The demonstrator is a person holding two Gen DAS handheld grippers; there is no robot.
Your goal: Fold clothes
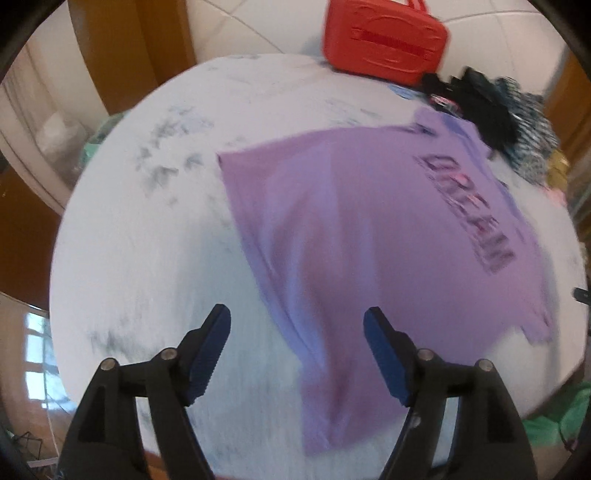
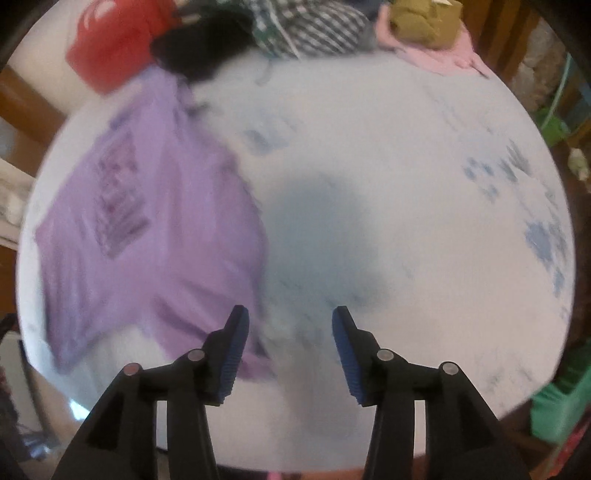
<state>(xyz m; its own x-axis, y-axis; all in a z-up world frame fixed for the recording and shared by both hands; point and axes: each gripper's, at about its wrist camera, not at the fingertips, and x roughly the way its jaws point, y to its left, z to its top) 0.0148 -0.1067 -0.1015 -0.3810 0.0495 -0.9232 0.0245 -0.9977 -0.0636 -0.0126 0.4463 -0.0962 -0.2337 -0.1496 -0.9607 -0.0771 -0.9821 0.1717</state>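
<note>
A purple T-shirt [image 1: 351, 229] with dark "DREAM" lettering lies spread on the round white table [image 1: 147, 258]. My left gripper [image 1: 297, 317] is open and empty, held above the shirt's near hem edge. In the right wrist view the shirt [image 2: 147, 236] lies at the left, its near corner by my left fingertip [image 2: 236, 332]. My right gripper [image 2: 290, 321] is open and empty, above the bare table [image 2: 406, 184] just right of the shirt. Both views are blurred.
A red case [image 1: 384, 37] stands at the table's far edge. A heap of dark and checked clothes [image 1: 498, 107] lies beside it; it also shows in the right wrist view [image 2: 295, 29] with olive [image 2: 424, 22] and pink garments [image 2: 443, 59]. Green items [image 2: 561, 402] sit beyond the table.
</note>
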